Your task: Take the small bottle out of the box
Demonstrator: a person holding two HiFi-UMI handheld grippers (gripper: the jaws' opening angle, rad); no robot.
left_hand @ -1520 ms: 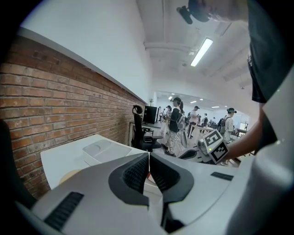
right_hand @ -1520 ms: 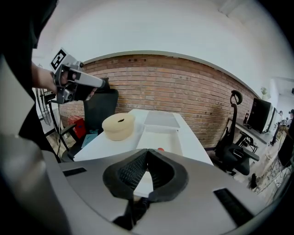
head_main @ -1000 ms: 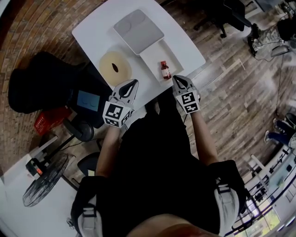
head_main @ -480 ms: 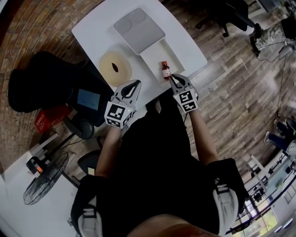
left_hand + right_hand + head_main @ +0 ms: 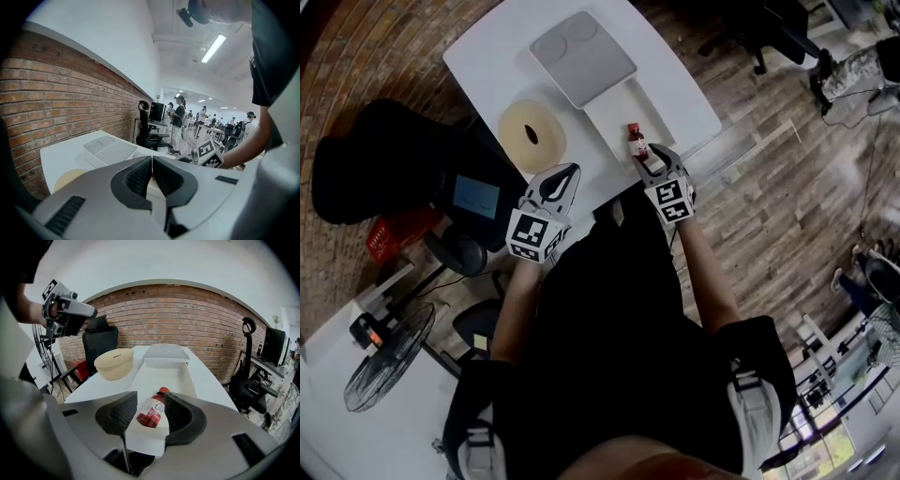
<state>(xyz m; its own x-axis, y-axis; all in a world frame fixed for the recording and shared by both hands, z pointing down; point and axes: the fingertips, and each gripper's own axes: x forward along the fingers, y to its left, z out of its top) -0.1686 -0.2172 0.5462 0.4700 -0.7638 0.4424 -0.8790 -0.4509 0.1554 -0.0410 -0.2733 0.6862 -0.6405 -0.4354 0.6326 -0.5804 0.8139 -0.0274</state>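
Got the small bottle lying on its side at the near end of the open box, by the surface's near edge, right between the opening jaws of the right hand-held gripper. Also seeing the left hand-held gripper pressed together on nothing, at that same edge beside a tan round bowl.

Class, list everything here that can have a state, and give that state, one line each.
box: open, lid off.
box lid: lying at the box's far end.
small bottle: capped, lying on its side in the box.
round container: lid on.
left gripper: shut, empty.
right gripper: jaws opening, either side of the small bottle, not pressing it.
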